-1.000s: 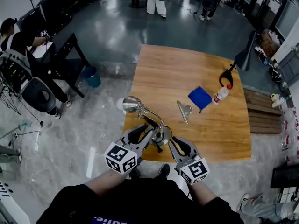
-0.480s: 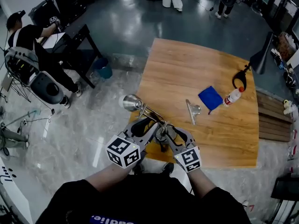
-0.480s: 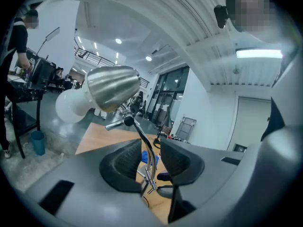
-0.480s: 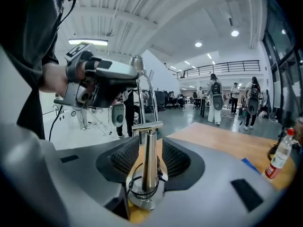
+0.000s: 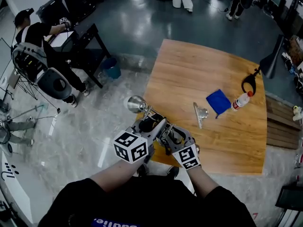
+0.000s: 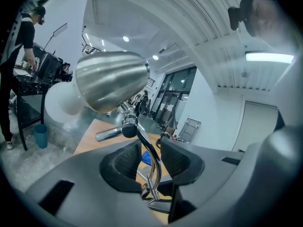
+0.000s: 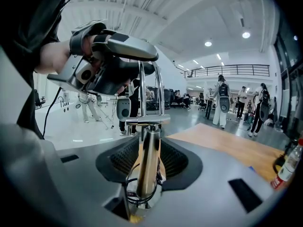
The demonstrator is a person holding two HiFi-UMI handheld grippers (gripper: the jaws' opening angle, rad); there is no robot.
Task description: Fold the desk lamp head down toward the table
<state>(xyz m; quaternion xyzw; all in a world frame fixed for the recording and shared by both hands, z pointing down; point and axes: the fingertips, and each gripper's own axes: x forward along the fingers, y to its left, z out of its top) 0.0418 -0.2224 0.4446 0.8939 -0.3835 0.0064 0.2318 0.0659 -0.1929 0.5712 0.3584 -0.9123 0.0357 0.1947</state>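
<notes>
A chrome desk lamp stands at the near left corner of the wooden table (image 5: 208,70), its head (image 5: 136,104) out over the edge. In the left gripper view the cone-shaped head (image 6: 111,82) and white bulb (image 6: 61,98) fill the upper left. My left gripper (image 6: 151,160) has just been opening; the thin curved lamp arm (image 6: 154,162) runs between its pads without being pressed. My right gripper (image 7: 149,157) has just been opening wide; the lamp's upright post (image 7: 147,160) stands between its jaws with wood showing on both sides. From above, both grippers (image 5: 151,126) (image 5: 168,135) cover the base.
A blue cloth (image 5: 218,101), a red-capped bottle (image 5: 240,100) and a metal clip (image 5: 200,113) lie at the table's right middle. A black looped tool (image 5: 248,83) sits at the far right edge. A person sits at a dark desk (image 5: 80,41) to the left.
My right gripper has moved from the table's front edge in onto the lamp post and its jaws have spread. My left gripper has shifted slightly along the lamp arm.
</notes>
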